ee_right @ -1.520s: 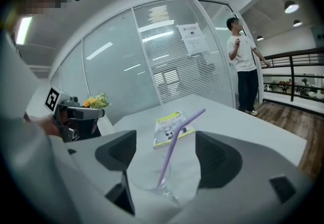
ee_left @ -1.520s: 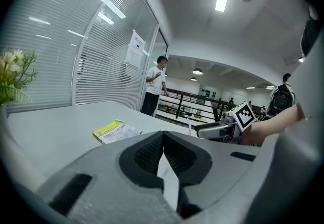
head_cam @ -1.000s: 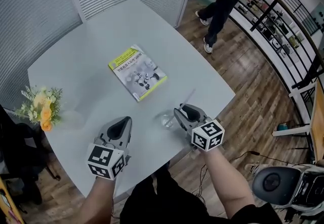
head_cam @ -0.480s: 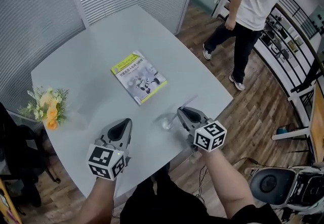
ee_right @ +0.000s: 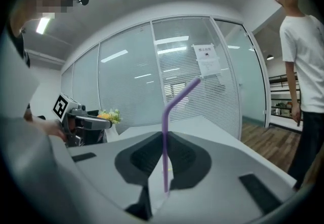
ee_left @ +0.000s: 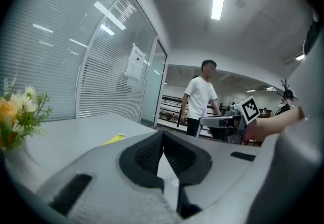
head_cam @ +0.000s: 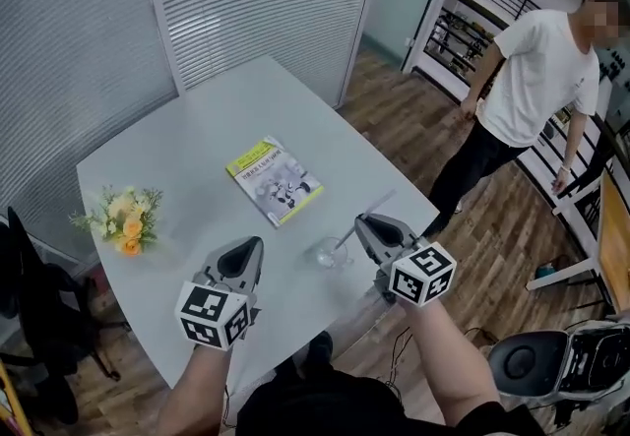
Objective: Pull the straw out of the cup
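The fingers point(ee_right: 144, 156) of the right gripper point(ee_right: 164, 140) are drawn almost fully together, and in the right gripper view they pinch a thin purple straw point(ee_right: 165, 117) between their dark pads. The straw stands upright at the centre of the frame, bends towards the upper right above the jaws, and its lower end shows just below the pads. At the left edge of that view the left gripper point(ee_right: 85, 123) is held level, with the flowers point(ee_right: 109, 115) behind it, and a person point(ee_right: 304, 61) in a white shirt stands at the right. In the left gripper view that gripper's own jaws are closed tip to tip, with nothing between the pads and only pale table point(ee_left: 76, 134) beyond them. The yellow edge of a book point(ee_left: 115, 139) lies at centre left, and the right gripper with the straw sits at centre right. In the head view both grippers hover above the near part of the table. The left one is at lower centre left, well apart from everything. The right one is at lower centre right, just beside the clear cup point(head_cam: 328, 253). From its tips the straw slants to the upper right, while its lower part runs down-left to the cup's rim. I cannot tell whether the end is inside the cup. The book lies near the middle of the table and the flowers sit at its left edge.
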